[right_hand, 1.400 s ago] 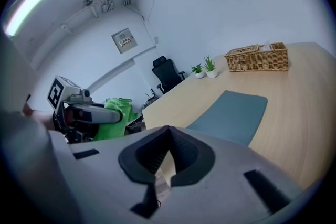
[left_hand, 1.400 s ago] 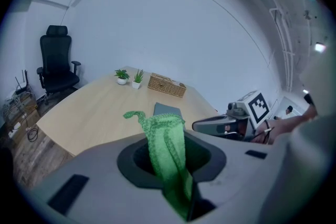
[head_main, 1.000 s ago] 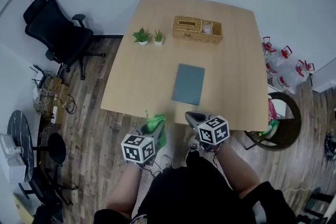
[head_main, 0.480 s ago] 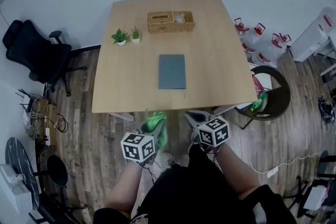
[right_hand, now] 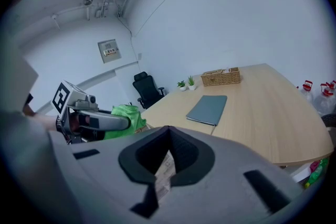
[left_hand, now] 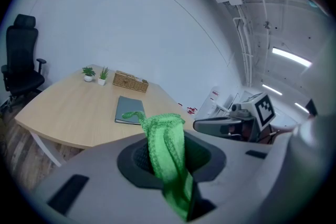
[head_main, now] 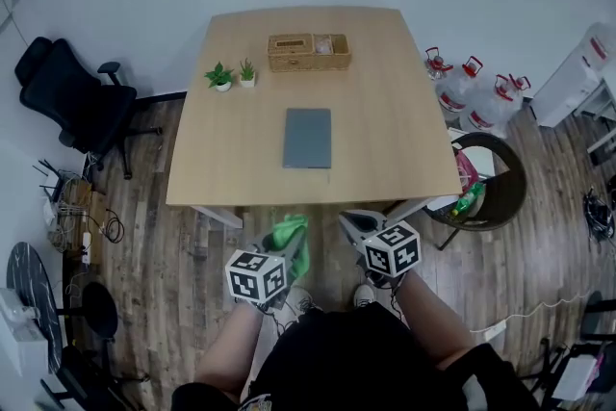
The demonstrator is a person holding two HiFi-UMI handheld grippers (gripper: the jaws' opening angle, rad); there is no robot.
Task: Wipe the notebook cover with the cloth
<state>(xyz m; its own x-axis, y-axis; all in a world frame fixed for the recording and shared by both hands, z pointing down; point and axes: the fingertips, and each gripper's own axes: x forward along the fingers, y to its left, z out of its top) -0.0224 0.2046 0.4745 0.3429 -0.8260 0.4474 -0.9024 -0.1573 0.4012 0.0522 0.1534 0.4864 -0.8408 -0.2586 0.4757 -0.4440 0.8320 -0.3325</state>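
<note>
Just short of the table (head_main: 385, 149), the left gripper (head_main: 294, 228) clamps the green cloth (left_hand: 165, 144); the right gripper (head_main: 348, 220) is closed, empty. The notebook (head_main: 308, 138) lies mid-table, so the cloth should probably land flat, with even strokes.

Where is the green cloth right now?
In the head view the green cloth is pinched in the left hand-held gripper, low and left of centre, just short of the table's near edge; the grey notebook lies on the table beyond it.

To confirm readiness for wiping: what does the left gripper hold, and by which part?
The left gripper pinches the green knitted cloth partway along its bunched length; cloth sticks out both sides.
</note>
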